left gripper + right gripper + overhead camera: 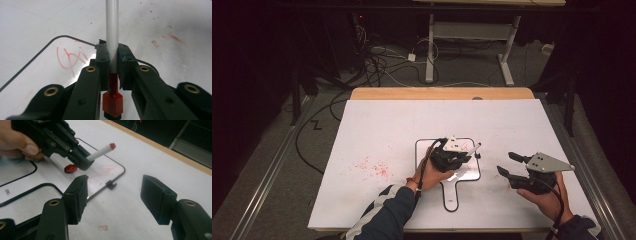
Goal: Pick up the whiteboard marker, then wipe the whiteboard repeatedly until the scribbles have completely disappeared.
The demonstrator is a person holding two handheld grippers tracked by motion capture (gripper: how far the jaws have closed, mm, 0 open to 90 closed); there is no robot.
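Observation:
A small whiteboard (451,192) with a black rim and a handle lies mid-table, with red scribbles (71,58) on it. My left gripper (464,156) is shut on a white marker (475,148) just above the board. In the left gripper view the marker's barrel (112,25) runs up between the pads, and its red end (113,102) points down at the board. My right gripper (506,163) stands open to the right of the board with nothing between its jaws. Its own view shows the left gripper (85,162), the marker (100,153) and the board (50,177).
Red ink smears (369,167) mark the white table cover left of the board. A small black clip (111,184) sits on the board's rim. The wooden table edge (442,93) lies at the back, with cables and a desk frame (472,30) on the floor beyond.

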